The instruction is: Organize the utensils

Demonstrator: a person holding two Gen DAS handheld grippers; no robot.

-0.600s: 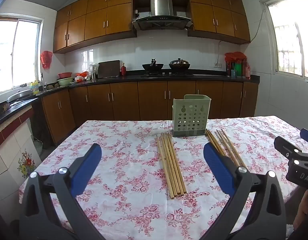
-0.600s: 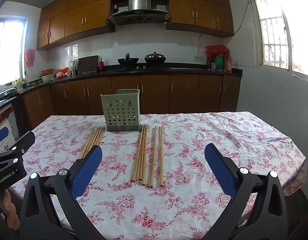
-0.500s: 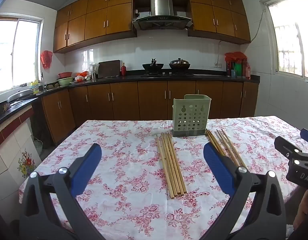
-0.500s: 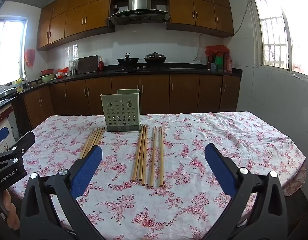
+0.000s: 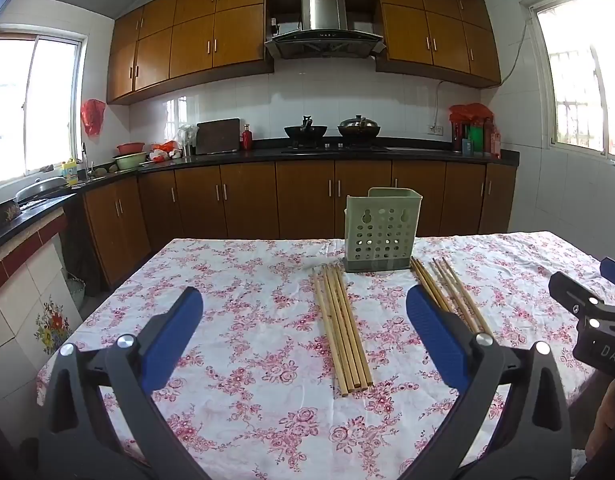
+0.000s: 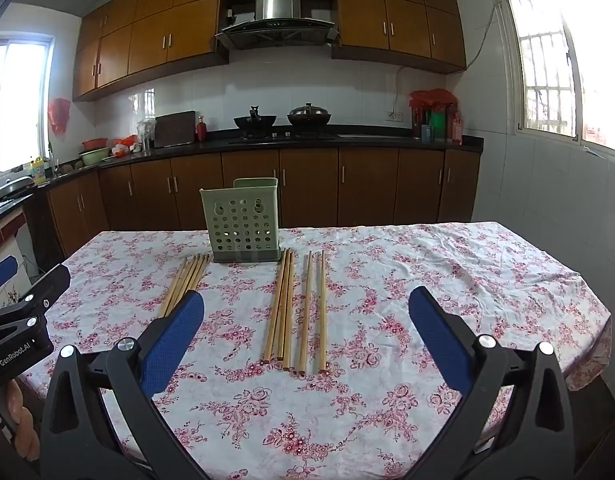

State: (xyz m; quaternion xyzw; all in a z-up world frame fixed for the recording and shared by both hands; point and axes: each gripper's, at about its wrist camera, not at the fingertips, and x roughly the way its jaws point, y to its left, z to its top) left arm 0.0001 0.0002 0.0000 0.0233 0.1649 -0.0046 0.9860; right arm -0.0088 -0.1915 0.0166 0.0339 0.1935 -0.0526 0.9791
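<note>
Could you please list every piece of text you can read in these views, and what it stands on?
"GenRobot.AI": on the left gripper, seen from the right wrist.
"DAS", cut off by the frame edge: on the right gripper, seen from the left wrist.
Labels on the countertop bottles: too small to read.

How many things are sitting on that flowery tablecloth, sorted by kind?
Wooden chopsticks: 10, as best I can count, in two groups
Green utensil holder: 1
Total: 11

Black gripper [image 5: 303, 316] frames, blue padded jaws, silver screws
</note>
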